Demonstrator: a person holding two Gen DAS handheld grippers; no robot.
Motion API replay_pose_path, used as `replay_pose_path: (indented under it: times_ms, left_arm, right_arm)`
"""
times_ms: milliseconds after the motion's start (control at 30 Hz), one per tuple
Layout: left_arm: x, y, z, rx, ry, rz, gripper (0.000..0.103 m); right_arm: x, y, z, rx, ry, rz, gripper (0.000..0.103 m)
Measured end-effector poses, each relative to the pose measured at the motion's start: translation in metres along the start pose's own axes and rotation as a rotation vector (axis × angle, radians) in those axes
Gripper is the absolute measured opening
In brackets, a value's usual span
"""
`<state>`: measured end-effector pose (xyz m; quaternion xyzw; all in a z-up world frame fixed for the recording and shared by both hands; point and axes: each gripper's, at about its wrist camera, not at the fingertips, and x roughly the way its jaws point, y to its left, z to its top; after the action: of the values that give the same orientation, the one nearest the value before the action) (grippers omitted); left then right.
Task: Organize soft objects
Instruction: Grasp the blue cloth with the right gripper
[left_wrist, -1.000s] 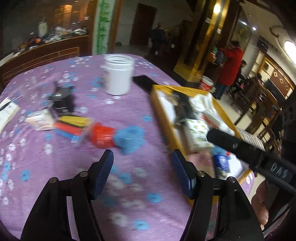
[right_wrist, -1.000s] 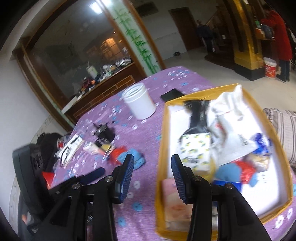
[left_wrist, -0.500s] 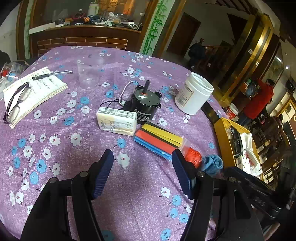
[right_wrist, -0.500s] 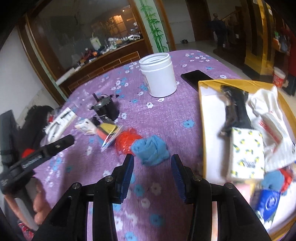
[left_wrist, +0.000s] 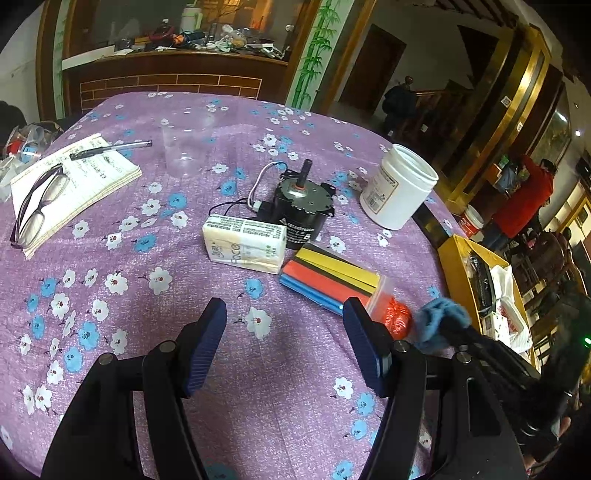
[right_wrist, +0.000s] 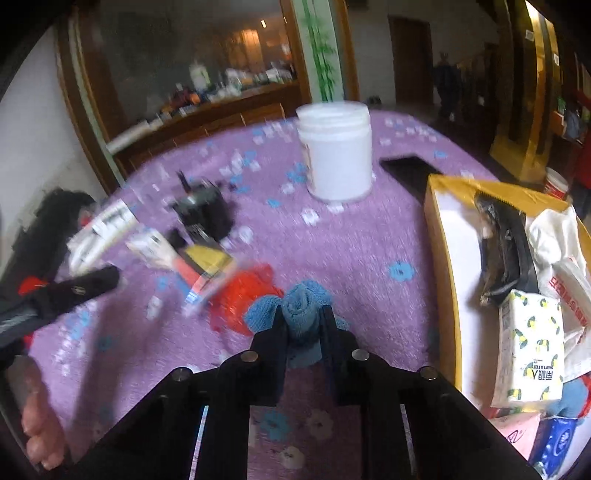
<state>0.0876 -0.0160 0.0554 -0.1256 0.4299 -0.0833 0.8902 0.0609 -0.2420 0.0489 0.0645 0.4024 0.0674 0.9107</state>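
Tablecloth (left_wrist: 110, 266) purple, floral; wooden counter (left_wrist: 166, 74) behind, seemingly cluttered.

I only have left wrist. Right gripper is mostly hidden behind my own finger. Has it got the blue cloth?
Observer: Yes. In the right wrist view the right gripper is closing, with the blue cloth bunched between its fingers.
Operator: I see something red next to the cloth. Is it caught too?
Observer: No. The red crinkly item lies left of the fingers, outside the pinch.
Operator: I only see a slice of the yellow box. What's in it?
Observer: The yellow box holds a lemon-print tissue pack, a white plastic bag and a black item.
Operator: Is the left gripper holding anything?
Observer: No, the left gripper is open over bare tablecloth.
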Motion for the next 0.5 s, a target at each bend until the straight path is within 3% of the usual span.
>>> replay_pose_path:
  times_ms: [67,233,400,500]
  left_arm:
    - [0.004,0.004,0.001,-0.013,0.005,0.01,0.064]
    - [0.006,0.024,0.011,-0.081,0.012,0.043,0.064]
    - [0.006,0.032,0.044,-0.132,0.036,0.014,0.064]
    - [0.027,0.023,0.07,-0.077,0.031,0.104,0.064]
  right_arm:
    - [-0.01,-0.004,0.0,0.005,-0.053,0.021,0.017]
    - [-0.014,-0.016,0.006,0.06,-0.057,0.115,0.017]
    - [-0.022,-0.016,0.007,0.066,-0.077,0.169,0.017]
    - [-0.022,-0.016,0.007,0.074,-0.076,0.194,0.017]
